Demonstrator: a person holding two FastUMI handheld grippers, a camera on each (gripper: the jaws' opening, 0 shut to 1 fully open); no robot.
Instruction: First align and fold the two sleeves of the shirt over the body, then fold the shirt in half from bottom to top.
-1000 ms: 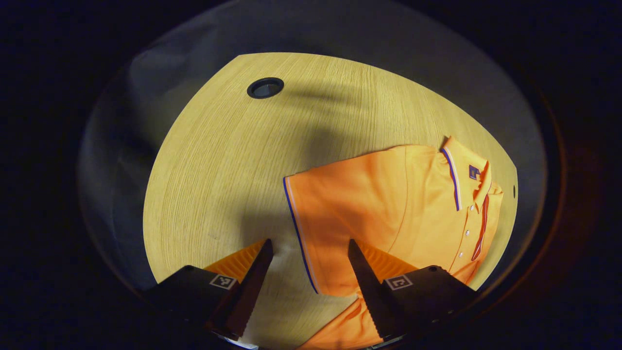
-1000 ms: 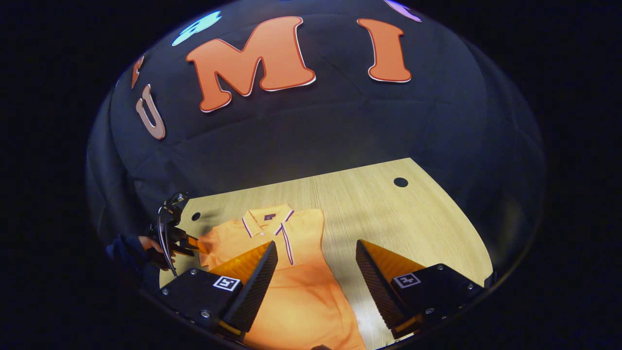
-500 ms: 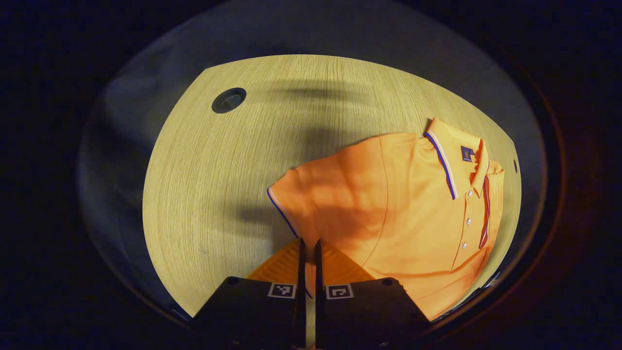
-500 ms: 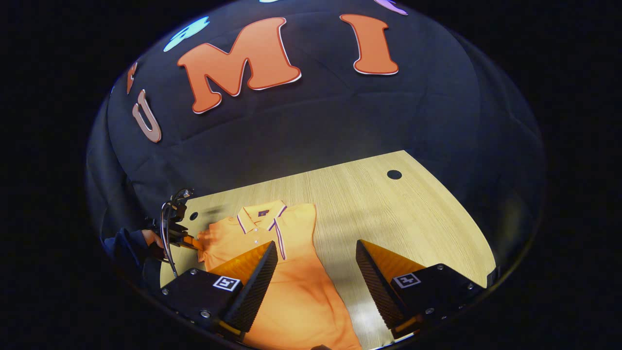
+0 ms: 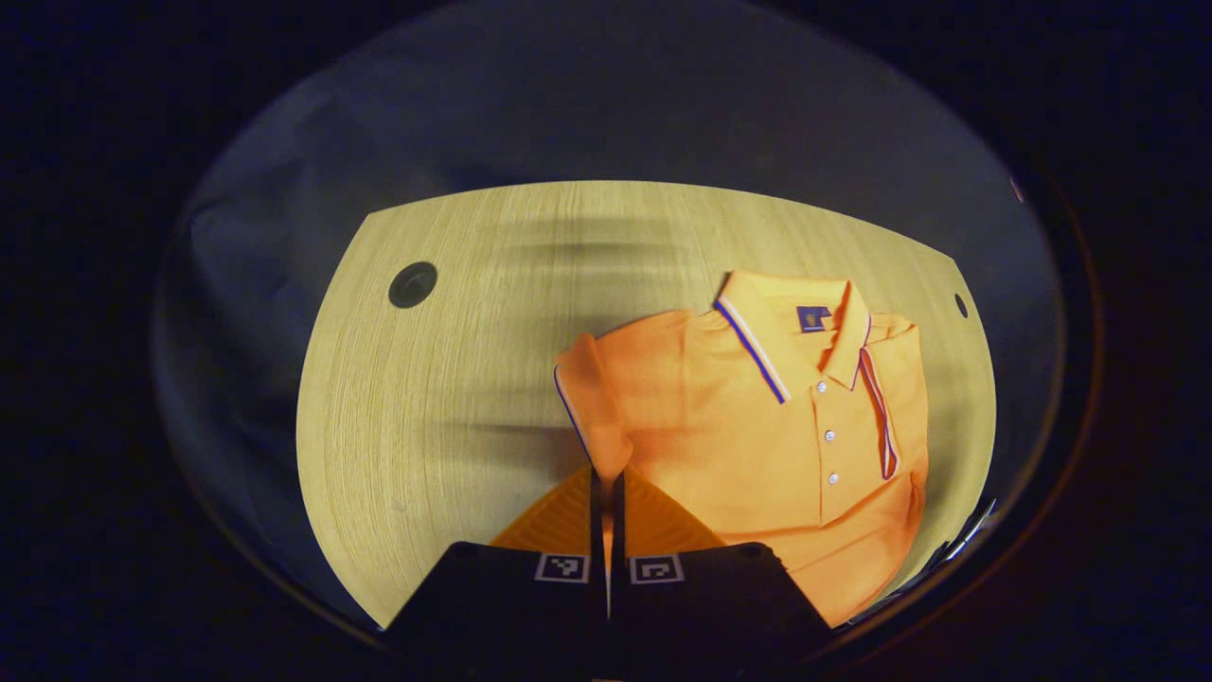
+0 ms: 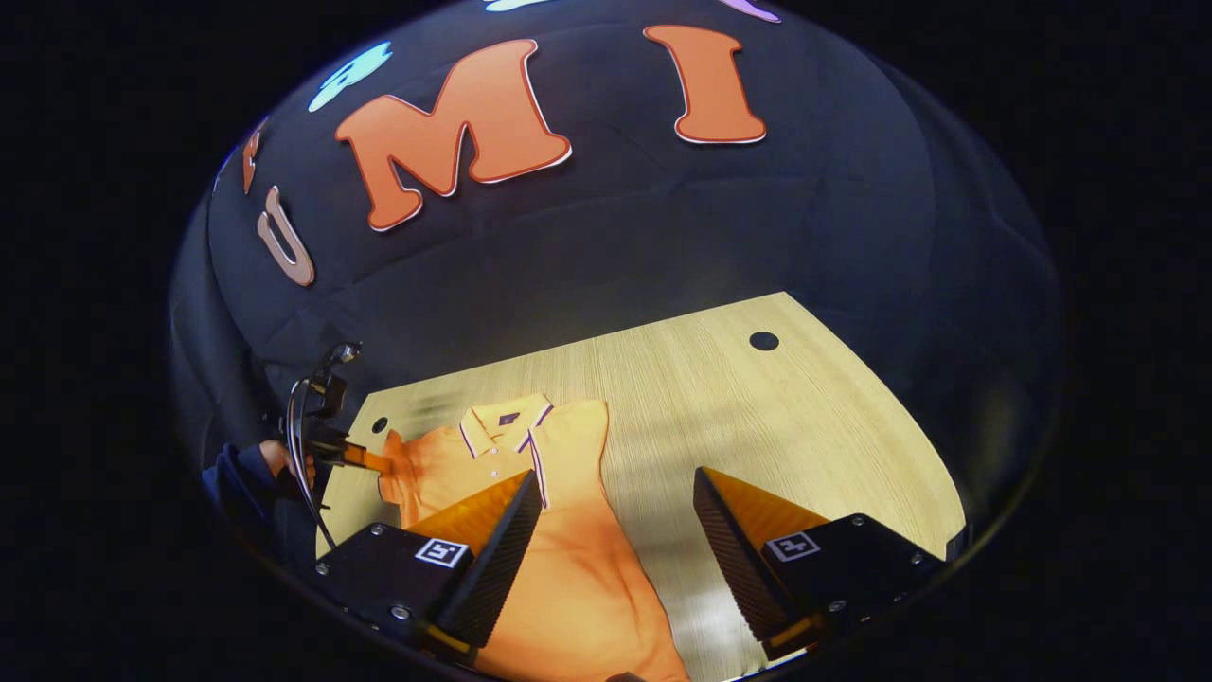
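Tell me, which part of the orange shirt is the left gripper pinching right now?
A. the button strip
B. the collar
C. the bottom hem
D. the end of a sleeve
D: in the left gripper view, the left gripper has its fingers closed on the striped cuff end of the sleeve, lifted off the table, while the collar lies untouched.

Pale wood table [image 6: 805,426] — orange polo shirt [image 5: 757,426] on it.

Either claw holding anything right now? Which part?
Left claw is shut on the shirt at its sleeve edge. Right claw is open, holding nothing.
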